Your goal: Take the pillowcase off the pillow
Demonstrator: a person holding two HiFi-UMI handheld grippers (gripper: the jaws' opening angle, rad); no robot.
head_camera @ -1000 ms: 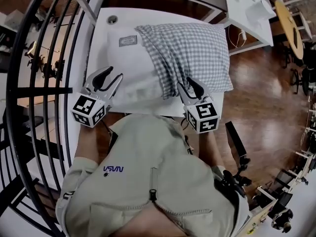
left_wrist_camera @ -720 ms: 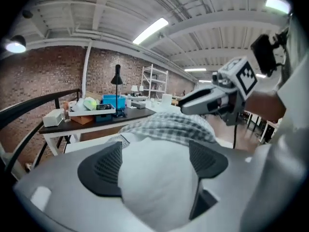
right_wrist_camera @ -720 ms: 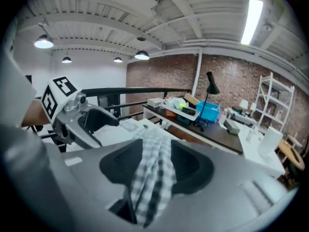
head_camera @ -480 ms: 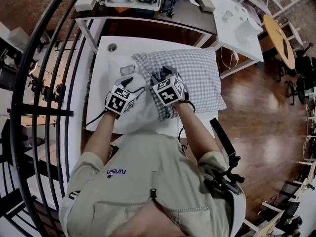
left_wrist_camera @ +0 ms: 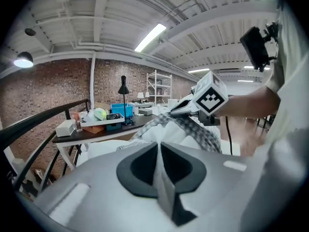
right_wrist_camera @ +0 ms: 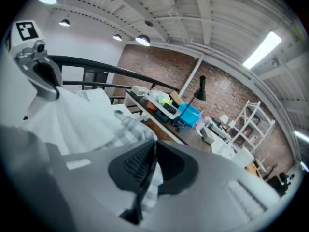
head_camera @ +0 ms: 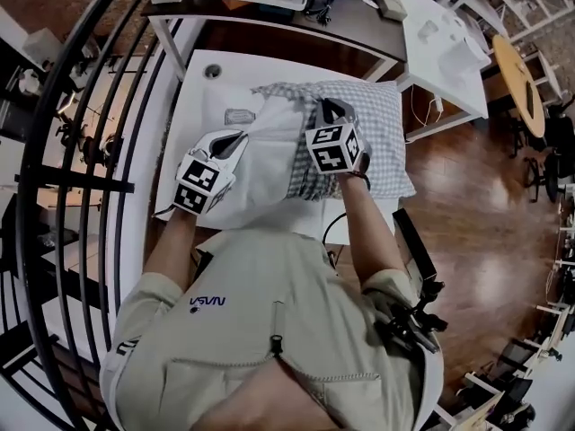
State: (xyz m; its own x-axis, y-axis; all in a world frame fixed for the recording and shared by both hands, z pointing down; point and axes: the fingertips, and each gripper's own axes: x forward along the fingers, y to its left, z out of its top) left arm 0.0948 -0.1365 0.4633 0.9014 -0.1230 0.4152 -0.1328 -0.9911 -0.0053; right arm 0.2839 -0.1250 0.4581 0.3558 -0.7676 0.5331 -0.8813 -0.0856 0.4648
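A white pillow [head_camera: 260, 164] lies on the white table [head_camera: 193, 88], its right part inside a grey-checked pillowcase [head_camera: 382, 142]. My left gripper [head_camera: 235, 139] has just been closing and is shut on a fold of the pillow's white fabric [left_wrist_camera: 161, 190], which shows between its pads in the left gripper view. My right gripper [head_camera: 325, 108] has also just been closing and is shut on the pillowcase's bunched open edge [right_wrist_camera: 150, 187]. The two grippers stand apart, and the cloth is pulled up between them. The right gripper [left_wrist_camera: 190, 105] shows in the left gripper view, the left gripper [right_wrist_camera: 43, 76] in the right one.
A dark desk [head_camera: 296, 21] with a tray and a blue box stands behind the table. A white table [head_camera: 440, 43] is at the back right. Black railing bars [head_camera: 63, 151] run along the left. Wooden floor [head_camera: 467, 196] lies to the right.
Both grippers came from the pillow's near edge onto its middle, then spread apart, left one leftward, right one rightward. Each has closed on cloth, and the fabric has lifted.
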